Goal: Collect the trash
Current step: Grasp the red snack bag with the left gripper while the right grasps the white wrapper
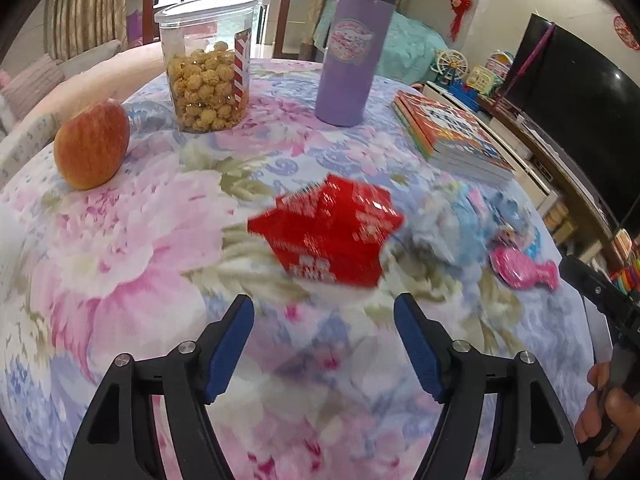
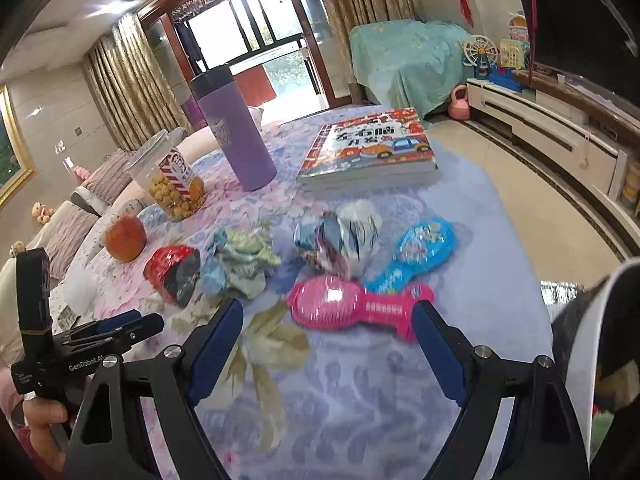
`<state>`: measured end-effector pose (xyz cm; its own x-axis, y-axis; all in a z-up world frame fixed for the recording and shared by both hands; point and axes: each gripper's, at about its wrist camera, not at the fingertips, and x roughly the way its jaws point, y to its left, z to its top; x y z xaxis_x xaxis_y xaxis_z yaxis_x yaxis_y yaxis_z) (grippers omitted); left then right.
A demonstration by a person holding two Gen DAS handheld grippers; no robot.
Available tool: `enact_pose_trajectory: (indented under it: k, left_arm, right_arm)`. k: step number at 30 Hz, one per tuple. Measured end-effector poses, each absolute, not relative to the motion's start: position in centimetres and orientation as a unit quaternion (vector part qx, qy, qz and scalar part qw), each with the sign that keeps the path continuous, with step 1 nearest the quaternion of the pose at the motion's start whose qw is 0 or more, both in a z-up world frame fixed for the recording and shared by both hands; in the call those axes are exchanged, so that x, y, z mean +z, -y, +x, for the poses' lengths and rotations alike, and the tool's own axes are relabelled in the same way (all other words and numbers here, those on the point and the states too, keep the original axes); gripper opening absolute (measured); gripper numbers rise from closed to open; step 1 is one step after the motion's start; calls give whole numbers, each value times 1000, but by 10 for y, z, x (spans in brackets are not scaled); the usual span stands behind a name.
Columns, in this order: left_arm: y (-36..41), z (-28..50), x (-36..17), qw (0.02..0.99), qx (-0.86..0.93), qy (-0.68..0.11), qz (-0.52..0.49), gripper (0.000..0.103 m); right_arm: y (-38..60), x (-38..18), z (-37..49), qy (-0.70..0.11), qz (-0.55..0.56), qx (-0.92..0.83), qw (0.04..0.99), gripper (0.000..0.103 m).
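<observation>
My left gripper (image 1: 324,312) stood with its jaws wide and nothing between them, low centre of the left wrist frame, aimed at the red wrapper (image 1: 326,230) lying just above the fingertips on the flowered tablecloth (image 1: 140,240). My right gripper (image 2: 328,320), equally wide and empty at the bottom of the right wrist frame, hung over the pink plastic package (image 2: 356,304), with the blue package (image 2: 420,248) above it to the right and a crumpled blue-and-white wrapper (image 2: 344,236) and a pale green wad (image 2: 240,260) in mid-frame. I judged the red wrapper to be thin, glossy foil: nearly weightless, slippery, apt to skate flat on the cloth, so best pinched at a raised crease or peaked edge, not on its flat face. The pink package looked stiffer and smooth, likely a moulded shell; its narrow neck seemed the surest place to close on. The crumpled pieces should crush and hold anywhere. The apple (image 1: 92,146), popcorn jar (image 1: 206,64), purple tumbler (image 1: 352,52) and books (image 2: 372,148), in the upper half of both frames, were not trash as I read it.
</observation>
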<state>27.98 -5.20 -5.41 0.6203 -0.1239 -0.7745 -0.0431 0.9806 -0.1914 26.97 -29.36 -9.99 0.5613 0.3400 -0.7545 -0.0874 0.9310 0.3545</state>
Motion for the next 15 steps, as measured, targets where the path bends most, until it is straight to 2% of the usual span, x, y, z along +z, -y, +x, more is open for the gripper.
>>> enact_pose_trajectory:
  k: [6,9,11,12,13,14,15]
  left_arm:
    - [49,306,-64,891,-20,-439,-112,74]
    - [53,314,-66,895,-19,-434,-107,74]
    - [56,317,-66,898,-20,-429,-99,71]
    - [57,317,-66,899,-24,-426,-98,70]
    - [59,317,-66,901,-28,-422,-94,59]
    - [61,317,-66,903,-30,-420,-87,55]
    - [63,318,-67,904,-33,-419,-80,55]
  right_arm:
    - [290,-117,303,-461,138,117,869,86]
    - [286,-126,316,-468,138,118,865,79]
    - [284,-133,322,-478,144,122,858,57]
    - [285,-135,323,-479,145,121,857,51]
    - [285,-136,323,-478,147,121,857,37]
    - [285,-137,323,-477,148,123,858,32]
    - [286,-136,321,-474,149,123,859,30]
